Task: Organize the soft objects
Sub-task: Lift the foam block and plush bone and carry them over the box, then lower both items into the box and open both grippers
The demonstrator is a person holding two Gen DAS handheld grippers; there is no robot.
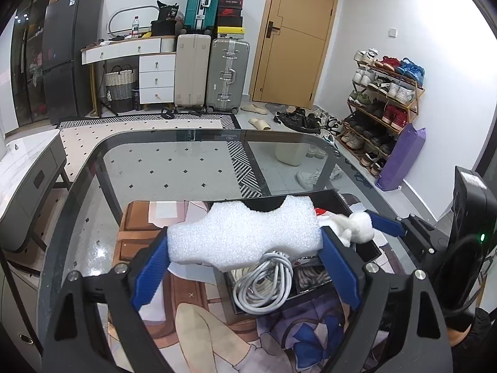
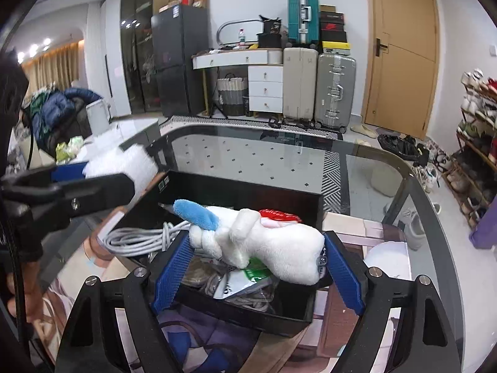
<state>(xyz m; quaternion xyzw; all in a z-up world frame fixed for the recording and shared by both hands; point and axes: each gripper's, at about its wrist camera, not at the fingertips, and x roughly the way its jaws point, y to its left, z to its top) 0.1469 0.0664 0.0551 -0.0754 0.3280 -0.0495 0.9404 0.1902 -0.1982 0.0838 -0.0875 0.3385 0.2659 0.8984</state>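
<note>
My left gripper (image 1: 243,245) is shut on a white foam block (image 1: 242,231) and holds it above the left side of a black box (image 1: 329,197). My right gripper (image 2: 256,248) is shut on a white plush toy (image 2: 273,245) with a blue ear and holds it over the same black box (image 2: 279,317). A coiled grey cable (image 1: 264,283) lies in the box; it also shows in the right wrist view (image 2: 136,237). The plush (image 1: 357,227) and the right gripper's blue fingers (image 1: 385,223) show at the right of the left wrist view. The foam (image 2: 121,163) shows at the left of the right wrist view.
The box stands on a printed mat (image 1: 198,320) on a glass table (image 1: 174,168). The box also holds rope and packets (image 2: 245,279). A white round object (image 2: 388,255) lies on the mat right of the box. Suitcases (image 1: 211,74), a door and a shoe rack (image 1: 382,105) stand beyond.
</note>
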